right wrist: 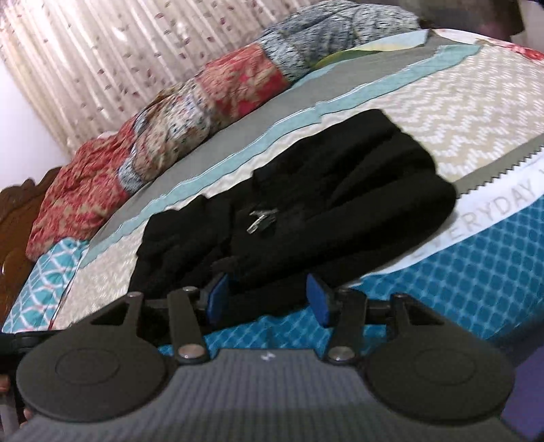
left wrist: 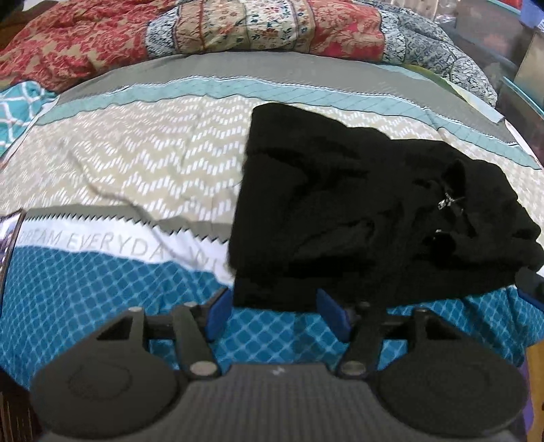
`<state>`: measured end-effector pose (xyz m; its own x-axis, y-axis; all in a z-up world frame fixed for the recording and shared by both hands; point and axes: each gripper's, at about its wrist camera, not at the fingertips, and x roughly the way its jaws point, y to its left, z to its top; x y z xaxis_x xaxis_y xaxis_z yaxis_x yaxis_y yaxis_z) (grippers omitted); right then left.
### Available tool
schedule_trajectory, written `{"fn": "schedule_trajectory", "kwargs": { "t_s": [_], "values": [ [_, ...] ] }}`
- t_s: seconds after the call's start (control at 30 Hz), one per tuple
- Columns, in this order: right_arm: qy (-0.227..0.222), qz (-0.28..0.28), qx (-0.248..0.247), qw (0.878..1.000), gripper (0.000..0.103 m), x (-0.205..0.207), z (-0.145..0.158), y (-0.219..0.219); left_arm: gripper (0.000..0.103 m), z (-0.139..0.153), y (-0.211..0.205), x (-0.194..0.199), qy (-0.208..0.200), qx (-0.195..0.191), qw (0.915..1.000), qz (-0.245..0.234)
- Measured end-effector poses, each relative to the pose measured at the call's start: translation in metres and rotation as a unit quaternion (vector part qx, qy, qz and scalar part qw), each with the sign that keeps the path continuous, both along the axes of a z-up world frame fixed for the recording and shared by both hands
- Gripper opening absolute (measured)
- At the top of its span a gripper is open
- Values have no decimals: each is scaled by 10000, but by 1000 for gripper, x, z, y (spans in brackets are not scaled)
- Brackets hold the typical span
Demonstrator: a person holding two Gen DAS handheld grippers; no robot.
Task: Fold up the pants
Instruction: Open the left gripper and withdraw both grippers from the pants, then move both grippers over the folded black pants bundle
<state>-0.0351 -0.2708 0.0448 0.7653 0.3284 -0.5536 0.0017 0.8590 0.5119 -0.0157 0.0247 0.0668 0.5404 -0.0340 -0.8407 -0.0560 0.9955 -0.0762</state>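
The black pants (left wrist: 340, 210) lie bunched in a rough folded heap on the patterned bedspread (left wrist: 136, 163), with a small metal clasp (left wrist: 450, 200) showing on top. My left gripper (left wrist: 277, 312) is open at the heap's near left edge, its blue pads apart over the teal part of the spread. In the right wrist view the same pants (right wrist: 340, 204) stretch across the bed, clasp (right wrist: 260, 217) near the middle. My right gripper (right wrist: 268, 299) is open at the near edge of the black cloth; some fabric lies between the pads, which do not press on it.
A red and blue patterned quilt (left wrist: 238, 30) is piled along the far side of the bed. A teal lattice cloth (right wrist: 44, 282) and a wooden headboard (right wrist: 13, 217) lie at the left, with a curtain (right wrist: 102, 51) behind. The bed's edge runs just below both grippers.
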Motion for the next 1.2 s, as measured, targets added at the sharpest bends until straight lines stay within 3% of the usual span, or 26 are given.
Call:
{"fn": "schedule_trajectory", "kwargs": {
  "t_s": [0.2,0.33,0.5,0.73,0.97,1.07,1.2],
  "values": [
    [206,204,-41,9996,55,-2,-1,20,62,-8,14,-14,0,-20,9999,141],
    [290,258,-160,9991,58,-1,1,30,74,-15,26,-19,8,-118,9996,246],
    [446,265,-272,9983,59,0,0,46,77,-23,36,-21,7,-202,9994,288],
    [778,163,-277,9965,60,3,-9,57,88,-33,44,-22,55,-341,9990,280],
    [1442,-166,105,9894,62,7,-32,53,102,-39,41,-22,69,-343,9993,136],
    [1432,-184,132,9894,66,5,-31,54,103,-41,39,-23,79,-296,9995,68],
    [1401,-240,313,9893,79,3,-32,53,103,-41,43,-23,93,-410,9991,38]
  ]
}}
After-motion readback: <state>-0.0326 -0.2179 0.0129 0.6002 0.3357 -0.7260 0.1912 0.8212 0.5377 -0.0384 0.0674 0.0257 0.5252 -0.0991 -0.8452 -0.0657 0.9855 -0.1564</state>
